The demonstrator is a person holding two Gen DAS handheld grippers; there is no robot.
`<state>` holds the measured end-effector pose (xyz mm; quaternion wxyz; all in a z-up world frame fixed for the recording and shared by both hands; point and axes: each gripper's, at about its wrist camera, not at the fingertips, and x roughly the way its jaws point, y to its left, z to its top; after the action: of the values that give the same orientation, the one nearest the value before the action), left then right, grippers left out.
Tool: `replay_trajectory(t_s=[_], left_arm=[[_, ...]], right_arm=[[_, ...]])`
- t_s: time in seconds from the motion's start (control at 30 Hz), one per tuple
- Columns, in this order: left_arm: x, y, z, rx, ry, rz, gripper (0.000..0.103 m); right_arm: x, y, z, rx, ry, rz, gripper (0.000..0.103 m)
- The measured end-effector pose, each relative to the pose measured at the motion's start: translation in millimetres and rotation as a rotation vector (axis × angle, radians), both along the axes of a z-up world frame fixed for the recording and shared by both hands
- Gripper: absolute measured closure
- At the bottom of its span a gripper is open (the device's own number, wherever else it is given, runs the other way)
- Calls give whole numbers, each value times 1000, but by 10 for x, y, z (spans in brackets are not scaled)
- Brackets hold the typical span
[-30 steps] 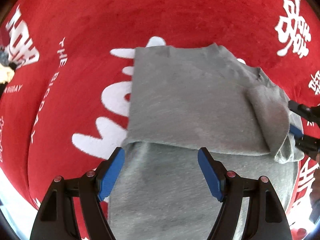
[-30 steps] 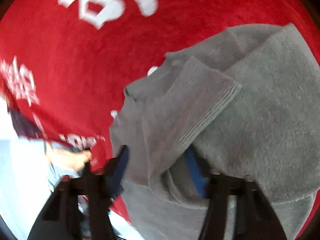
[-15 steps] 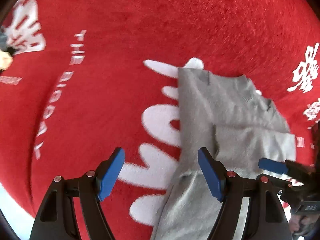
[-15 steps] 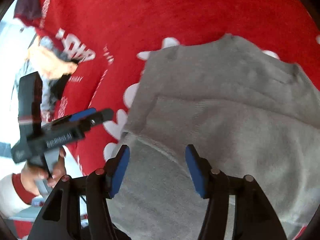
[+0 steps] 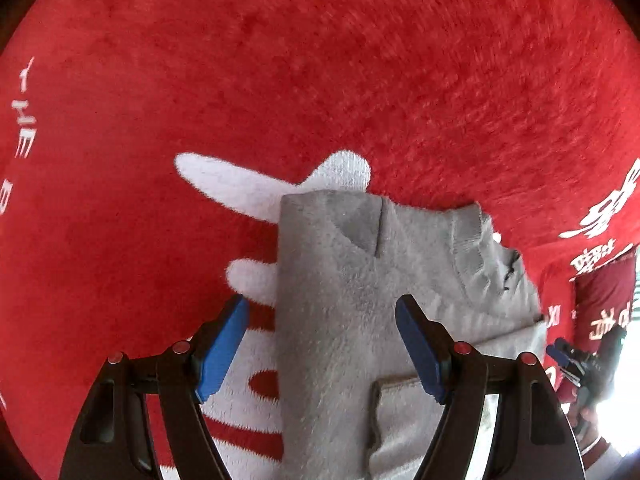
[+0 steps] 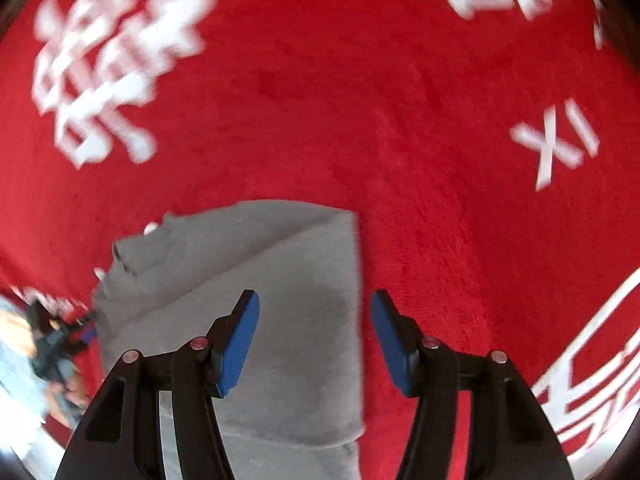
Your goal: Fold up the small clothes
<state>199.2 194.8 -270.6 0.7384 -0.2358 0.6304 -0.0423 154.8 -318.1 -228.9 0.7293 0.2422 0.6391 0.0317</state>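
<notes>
A small grey knit garment [image 5: 352, 280] lies folded into a narrow strip on the red cloth, its neckline at the far end. My left gripper [image 5: 320, 346] hovers open above the garment's left part, its pads touching nothing. In the right wrist view the same grey garment [image 6: 272, 272] is blurred by motion. Its straight right edge runs between the pads of my right gripper [image 6: 314, 338], which stands open above it. Each gripper shows small at the edge of the other's view: the right gripper [image 5: 576, 360] and the left gripper [image 6: 60, 340].
The red plush cloth [image 5: 360, 80] with large white lettering [image 6: 104, 64] covers the whole work surface. A person's hand and red sleeve [image 5: 592, 432] show at the lower right edge. A bright floor strip lies beyond the cloth's near edge.
My right gripper let go of the grey fold it was pinching and opened, then swung over to the garment's right edge. My left gripper moved toward the left edge and sank closer.
</notes>
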Motion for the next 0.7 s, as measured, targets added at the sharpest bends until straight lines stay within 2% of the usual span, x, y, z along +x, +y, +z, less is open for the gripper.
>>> replay_trajectory(t_s=[0.07,0.1,0.13,0.17,0.2,0.23,0.27,0.3,0.37,0.43,0.53,0.63,0.67,0.7], left_arm=[[25,-87,15,20,-15,-42,27],[37,-130,21,16,-18,-62,28],[44,-189,37,4,-24,-85,31],[51,-226,44,7,-29,-103,35],[55,-285,51,24,-36,-129,46],[58,-340,43,49,-37,-153,63],[60,-383,36,76,-37,-167,75],[59,-394,34,101,-37,-173,85],[38,-391,96,116,-53,-147,85],[-3,-406,173,142,-83,-153,85],[-26,-333,122,144,-70,-137,85],[-28,-230,51,115,-56,-82,84],[-33,-204,40,106,-49,-64,81],[-53,-231,23,107,-43,-48,75]], right_arm=[[37,-94,-187,75,28,-18,41],[51,-81,-280,146,35,-11,41],[51,-56,-320,168,39,-6,41],[65,-36,-355,176,38,1,41],[65,-37,-351,181,29,3,41],[76,-48,-353,190,27,-2,46],[72,-43,-360,187,44,-10,70],[91,-84,-372,199,69,-22,89],[108,-80,-281,213,66,-4,94],[146,38,-111,200,23,65,95],[241,110,7,166,-17,122,95],[263,86,-218,43,35,117,95],[235,64,-305,5,61,111,89],[196,42,-347,4,53,88,88]])
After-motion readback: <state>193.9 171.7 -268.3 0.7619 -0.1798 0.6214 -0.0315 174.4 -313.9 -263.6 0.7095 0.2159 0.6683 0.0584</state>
